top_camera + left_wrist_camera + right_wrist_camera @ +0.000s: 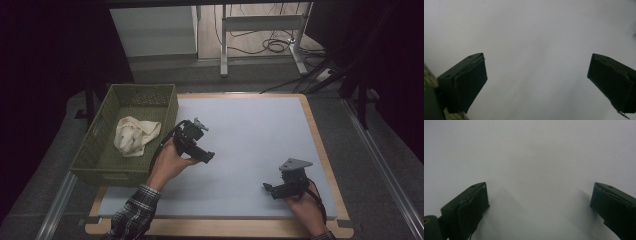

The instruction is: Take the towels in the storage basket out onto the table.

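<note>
1. Cloth [134, 135] lies crumpled in the green basket [102, 165] at the desk's [250, 150] left edge; my left gripper [209, 156] hovers just right of the basket over the bare grey mat, its fingers [465, 82] spread wide and empty.
2. Right gripper [267, 187] sits low near the desk's front right, well apart from the basket, fingers [466, 212] likewise parted on nothing.
3. Judging the work as handling the cloth, I would turn the left gripper back over the basket wall, drop onto a raised fold near the cloth's middle, and close only once both fingers straddle fabric, clear of the weave.
4. No brand, label or writing can be read anywhere.
</note>
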Demonstrator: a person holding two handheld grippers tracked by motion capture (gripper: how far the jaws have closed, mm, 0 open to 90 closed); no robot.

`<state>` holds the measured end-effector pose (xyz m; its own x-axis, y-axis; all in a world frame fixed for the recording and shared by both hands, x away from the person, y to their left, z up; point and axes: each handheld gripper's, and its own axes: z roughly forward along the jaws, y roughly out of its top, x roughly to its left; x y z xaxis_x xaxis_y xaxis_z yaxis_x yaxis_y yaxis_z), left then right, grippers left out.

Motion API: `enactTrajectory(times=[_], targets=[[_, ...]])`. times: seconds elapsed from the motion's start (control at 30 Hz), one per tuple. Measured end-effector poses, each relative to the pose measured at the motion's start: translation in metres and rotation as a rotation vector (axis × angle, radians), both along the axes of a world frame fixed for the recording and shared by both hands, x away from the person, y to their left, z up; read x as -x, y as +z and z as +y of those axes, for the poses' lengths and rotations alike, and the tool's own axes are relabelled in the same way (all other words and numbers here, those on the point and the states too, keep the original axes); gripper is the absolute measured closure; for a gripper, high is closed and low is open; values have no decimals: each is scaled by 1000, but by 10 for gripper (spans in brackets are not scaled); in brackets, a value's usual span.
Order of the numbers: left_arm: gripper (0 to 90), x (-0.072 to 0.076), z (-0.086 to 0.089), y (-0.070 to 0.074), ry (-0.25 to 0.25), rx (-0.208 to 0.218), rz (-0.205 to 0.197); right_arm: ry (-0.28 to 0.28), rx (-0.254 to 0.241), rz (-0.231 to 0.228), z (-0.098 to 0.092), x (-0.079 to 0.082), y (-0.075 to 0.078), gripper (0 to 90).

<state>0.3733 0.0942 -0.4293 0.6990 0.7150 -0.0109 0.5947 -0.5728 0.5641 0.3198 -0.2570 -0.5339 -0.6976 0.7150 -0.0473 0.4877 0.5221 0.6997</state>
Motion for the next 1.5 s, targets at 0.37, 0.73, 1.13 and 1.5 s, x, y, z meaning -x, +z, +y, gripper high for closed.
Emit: enactTrajectory(times=[0.37,0.73,1.13,1.5], targets=[[26,-25,19,20,55,-48,28,-1,-1,0,0,0,0,17],[40,-40,51,35,135,-49,14,0,-1,0,0,0,0,17],[61,-46,108,35,271,-40,16,0,0,0,0,0,0,17],[60,-49,153,31,376,-36,12,0,0,0,0,0,0,17]])
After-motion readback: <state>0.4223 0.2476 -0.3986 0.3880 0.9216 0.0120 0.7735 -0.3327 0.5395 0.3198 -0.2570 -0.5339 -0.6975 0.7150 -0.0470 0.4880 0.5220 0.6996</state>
